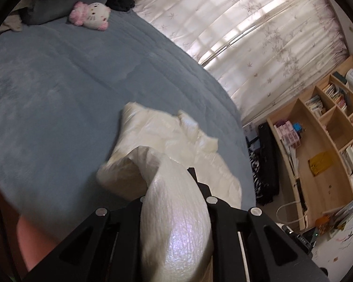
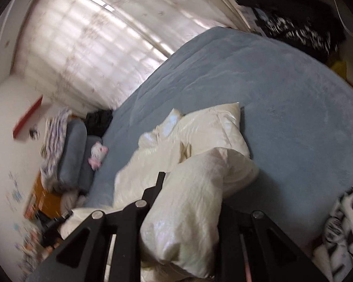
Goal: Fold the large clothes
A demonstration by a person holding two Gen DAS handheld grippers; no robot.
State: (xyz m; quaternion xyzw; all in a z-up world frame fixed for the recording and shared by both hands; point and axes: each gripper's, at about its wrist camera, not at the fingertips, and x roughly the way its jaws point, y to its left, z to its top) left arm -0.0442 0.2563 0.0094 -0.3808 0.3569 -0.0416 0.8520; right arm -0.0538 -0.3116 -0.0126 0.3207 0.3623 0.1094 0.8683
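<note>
A cream puffy jacket (image 1: 167,141) lies crumpled on the blue-grey bed (image 1: 58,89). My left gripper (image 1: 174,183) is shut on a padded part of the jacket, which bulges between the black fingers and hides the tips. In the right wrist view the same jacket (image 2: 200,129) sprawls on the bed (image 2: 282,94). My right gripper (image 2: 188,188) is shut on another padded fold, lifted above the rest of the jacket. The right wrist view is blurred.
A pink and white plush toy (image 1: 90,16) lies by grey pillows (image 1: 58,2) at the head of the bed. Curtains (image 1: 258,35) hang beyond the bed's far side. A wooden bookshelf (image 1: 322,141) stands at the right. Black-and-white clothes (image 2: 341,230) lie at the bed's edge.
</note>
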